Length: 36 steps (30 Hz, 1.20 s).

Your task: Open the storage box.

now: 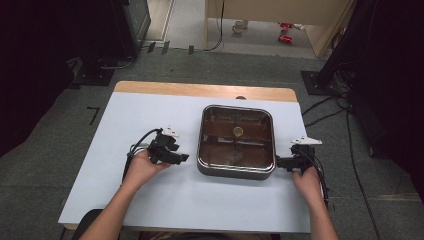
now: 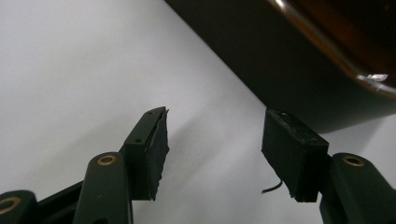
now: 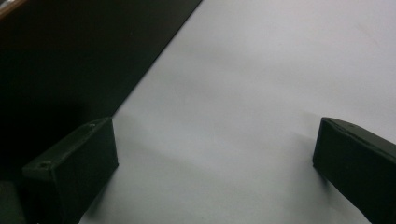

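You are looking at the pan (image 1: 236,172) sitting on the counter (image 1: 150,210) right of the frame's centre, your left gripper (image 1: 183,157) lying just left of it and your right gripper (image 1: 278,162) at its lower right corner.

One square pan (image 1: 235,170), two grippers, left (image 1: 183,158) and right (image 1: 276,163), one table (image 1: 150,200).
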Each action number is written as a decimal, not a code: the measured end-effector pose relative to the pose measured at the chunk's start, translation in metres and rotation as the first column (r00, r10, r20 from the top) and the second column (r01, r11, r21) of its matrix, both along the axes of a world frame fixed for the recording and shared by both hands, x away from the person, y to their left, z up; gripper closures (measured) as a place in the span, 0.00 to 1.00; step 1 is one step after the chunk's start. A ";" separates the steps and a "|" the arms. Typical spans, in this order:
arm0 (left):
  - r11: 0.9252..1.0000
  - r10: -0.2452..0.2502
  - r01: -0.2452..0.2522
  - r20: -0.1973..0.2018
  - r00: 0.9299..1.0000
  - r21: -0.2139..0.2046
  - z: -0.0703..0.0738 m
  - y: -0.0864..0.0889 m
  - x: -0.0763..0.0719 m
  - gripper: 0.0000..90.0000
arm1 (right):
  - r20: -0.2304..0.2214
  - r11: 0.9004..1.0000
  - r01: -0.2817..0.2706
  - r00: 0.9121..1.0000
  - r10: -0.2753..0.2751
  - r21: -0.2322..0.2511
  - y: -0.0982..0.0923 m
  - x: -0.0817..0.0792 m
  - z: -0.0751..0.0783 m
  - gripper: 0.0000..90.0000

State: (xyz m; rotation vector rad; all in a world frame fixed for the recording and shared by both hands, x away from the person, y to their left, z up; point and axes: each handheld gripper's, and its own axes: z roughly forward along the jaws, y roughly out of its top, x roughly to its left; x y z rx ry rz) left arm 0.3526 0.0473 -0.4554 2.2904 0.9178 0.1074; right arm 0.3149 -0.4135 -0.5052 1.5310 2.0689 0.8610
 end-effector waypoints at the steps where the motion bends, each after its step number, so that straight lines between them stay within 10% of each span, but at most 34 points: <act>1: 1.000 0.003 -0.003 0.006 1.000 -0.017 0.002 0.002 0.000 0.46 | 0.000 1.000 0.000 1.000 0.000 0.000 0.000 0.000 0.000 0.00; 17: 0.991 -0.084 0.093 0.099 0.992 -0.092 0.042 -0.014 -0.002 0.45 | 0.005 1.000 -0.001 1.000 0.001 -0.005 0.000 0.000 0.000 0.00; 36: 0.982 -0.148 0.162 0.130 0.980 -0.101 0.049 -0.062 0.014 0.44 | 0.005 1.000 0.001 1.000 -0.001 -0.004 0.000 -0.001 0.000 0.00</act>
